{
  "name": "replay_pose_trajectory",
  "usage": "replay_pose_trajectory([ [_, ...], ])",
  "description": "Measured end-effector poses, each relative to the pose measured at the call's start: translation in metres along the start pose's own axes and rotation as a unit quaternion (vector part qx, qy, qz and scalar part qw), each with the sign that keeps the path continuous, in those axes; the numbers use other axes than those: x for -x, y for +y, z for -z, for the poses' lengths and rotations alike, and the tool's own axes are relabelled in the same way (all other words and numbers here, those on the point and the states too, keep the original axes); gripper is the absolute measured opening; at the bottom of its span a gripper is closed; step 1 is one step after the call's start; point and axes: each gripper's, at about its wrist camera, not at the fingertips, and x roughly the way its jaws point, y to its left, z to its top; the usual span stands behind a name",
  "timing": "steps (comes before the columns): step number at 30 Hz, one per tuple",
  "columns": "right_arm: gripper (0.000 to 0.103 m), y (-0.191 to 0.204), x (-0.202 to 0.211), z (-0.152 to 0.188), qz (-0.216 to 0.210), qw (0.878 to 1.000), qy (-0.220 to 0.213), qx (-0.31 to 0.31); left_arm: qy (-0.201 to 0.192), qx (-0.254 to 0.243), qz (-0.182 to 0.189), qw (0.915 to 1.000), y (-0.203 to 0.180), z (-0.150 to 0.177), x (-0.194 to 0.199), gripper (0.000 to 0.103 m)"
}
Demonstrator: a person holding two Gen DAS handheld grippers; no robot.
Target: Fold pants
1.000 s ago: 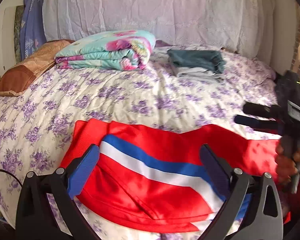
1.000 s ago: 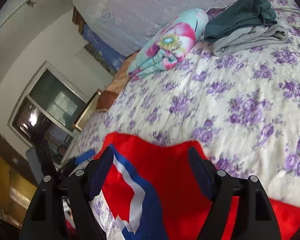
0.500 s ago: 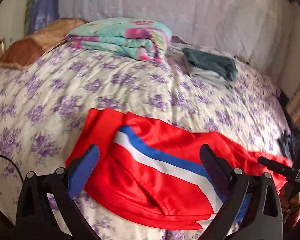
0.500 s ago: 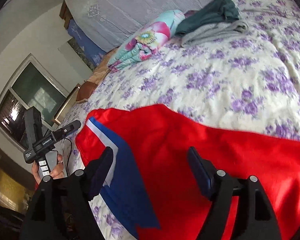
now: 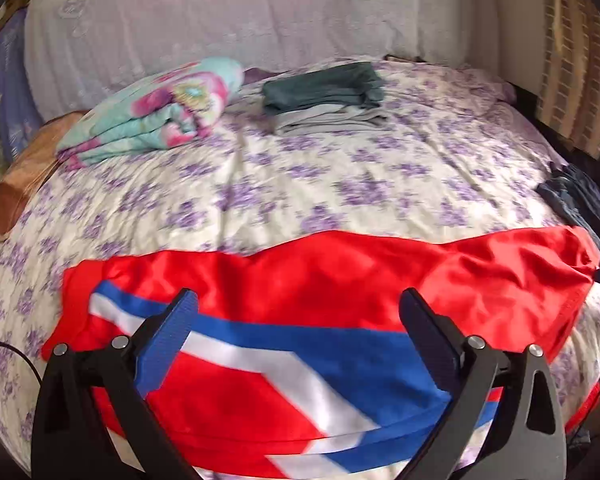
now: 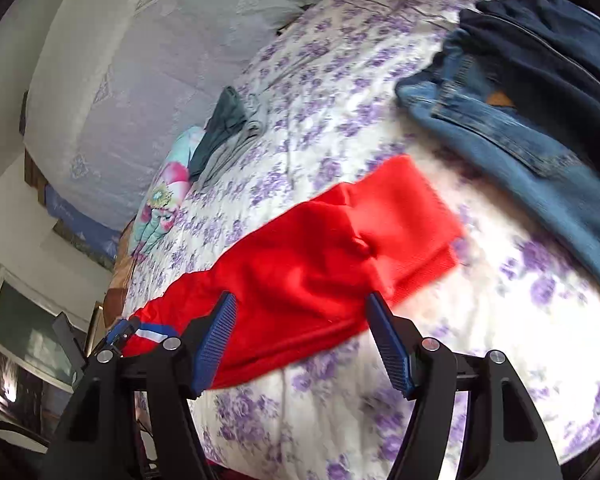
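1. Left wrist view: a brown pillow (image 5: 16,184) lies at the far left edge of the bed (image 5: 340,184), with a folded floral quilt (image 5: 156,112) just beside it.
2. Nearer the middle, a stack of folded clothes (image 5: 324,96) sits by the headboard.
3. Red pants (image 5: 340,280) with a blue and white stripe lie spread across the near edge of the bed, and the left gripper (image 5: 296,328) hangs above them with its jaws spread wide, holding nothing.
4. Right wrist view: the right gripper (image 6: 300,336) is also spread apart over the red cloth (image 6: 320,264), gripping nothing.
5. Blue jeans (image 6: 520,128) lie to the right, near the red cuff.
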Motion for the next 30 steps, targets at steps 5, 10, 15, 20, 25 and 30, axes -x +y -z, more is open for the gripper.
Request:
replay_pose_trajectory([
  [5,0.07,-0.029,-0.017,0.005,0.027,0.998,-0.007,-0.048,0.064,-0.064,0.025,0.9956,-0.072,0.015,-0.042,0.098],
  [10,0.068,-0.04,-0.024,-0.007,0.007,0.996,-0.041,-0.074,0.098,-0.012,0.039,0.9944,-0.056,0.03,-0.059,0.099],
  [15,0.046,-0.049,-0.029,-0.009,0.018,0.993,-0.077,-0.087,0.022,0.043,-0.021,0.9986,-0.001,0.026,-0.013,0.099],
  [20,0.029,-0.047,-0.025,-0.011,0.004,0.991,-0.1,-0.092,-0.018,0.118,-0.119,0.9856,0.092,0.033,0.032,0.099],
  [25,0.026,0.01,-0.016,-0.014,0.037,0.988,-0.149,0.004,-0.019,0.24,-0.123,0.9627,0.172,0.07,0.056,0.098],
  [30,0.026,0.092,-0.027,-0.014,0.036,0.977,-0.169,0.122,-0.005,0.279,-0.117,0.9533,0.19,0.104,0.051,0.098],
])
